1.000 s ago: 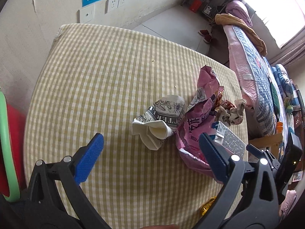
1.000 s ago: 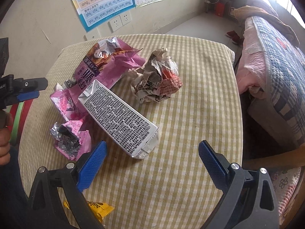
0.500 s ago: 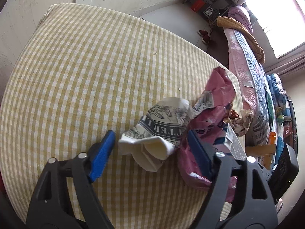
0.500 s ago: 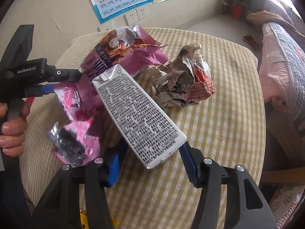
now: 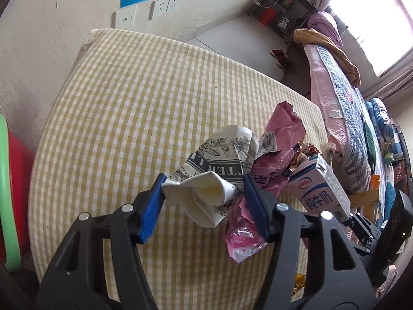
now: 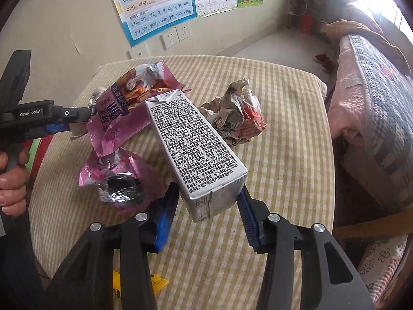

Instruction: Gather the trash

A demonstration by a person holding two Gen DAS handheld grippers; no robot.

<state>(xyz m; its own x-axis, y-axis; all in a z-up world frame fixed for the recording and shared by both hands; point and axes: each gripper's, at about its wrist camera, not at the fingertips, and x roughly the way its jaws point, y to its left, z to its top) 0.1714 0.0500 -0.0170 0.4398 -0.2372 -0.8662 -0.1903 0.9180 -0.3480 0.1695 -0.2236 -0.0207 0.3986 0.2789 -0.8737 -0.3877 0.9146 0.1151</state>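
Note:
My left gripper [image 5: 204, 193] is shut on a crushed paper cup [image 5: 214, 170] with black print and holds it above the checked tablecloth [image 5: 129, 118]. My right gripper [image 6: 209, 201] is shut on the base of a silver milk carton [image 6: 193, 149], lifted and tilted away from me; the carton also shows in the left wrist view [image 5: 320, 188]. A pink snack bag [image 6: 129, 106] lies behind the carton. A small pink foil wrapper [image 6: 121, 178] lies to its left. A crumpled paper ball [image 6: 237, 116] sits at the right.
A yellow wrapper [image 6: 155, 281] lies at the table's near edge under my right gripper. A bed [image 6: 374, 108] with a quilt runs along the right. A red and green object [image 5: 10, 180] stands left of the table. The wall [image 5: 64, 13] is behind.
Both grippers closed: the left on the paper cup, the right on the milk carton. Both items have been lifted off the tablecloth.

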